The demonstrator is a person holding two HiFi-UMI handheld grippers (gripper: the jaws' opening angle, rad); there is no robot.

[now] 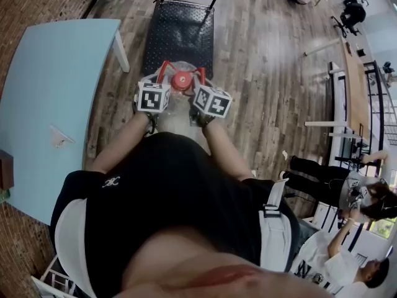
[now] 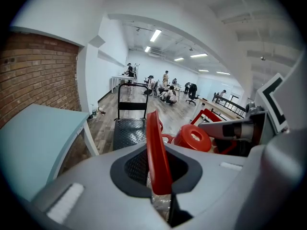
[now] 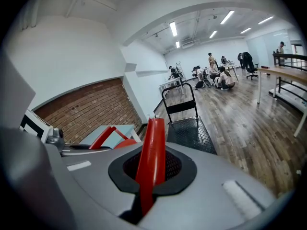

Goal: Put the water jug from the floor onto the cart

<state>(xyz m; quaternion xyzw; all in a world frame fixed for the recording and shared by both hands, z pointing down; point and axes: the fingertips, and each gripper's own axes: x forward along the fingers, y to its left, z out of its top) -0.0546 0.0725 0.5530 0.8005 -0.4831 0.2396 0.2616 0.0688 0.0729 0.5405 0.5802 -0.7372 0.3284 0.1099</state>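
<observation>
Red handle straps of the water jug [image 1: 180, 82] are pinched one in each gripper. The left gripper [image 2: 156, 176] is clamped on one red strap [image 2: 154, 143], and the right gripper [image 3: 149, 178] is closed tight on the other [image 3: 152, 147]. The jug's red cap [image 2: 193, 137] sits between the two, just in front of the person's chest. In the head view, the left gripper [image 1: 156, 89] and right gripper [image 1: 203, 90] flank the jug at the near end of the black checker-plate cart [image 1: 180, 33], above the wood floor [image 1: 267, 73]. A pale blue table [image 1: 56, 92] stands to the left, beside a brick wall [image 3: 91, 107].
</observation>
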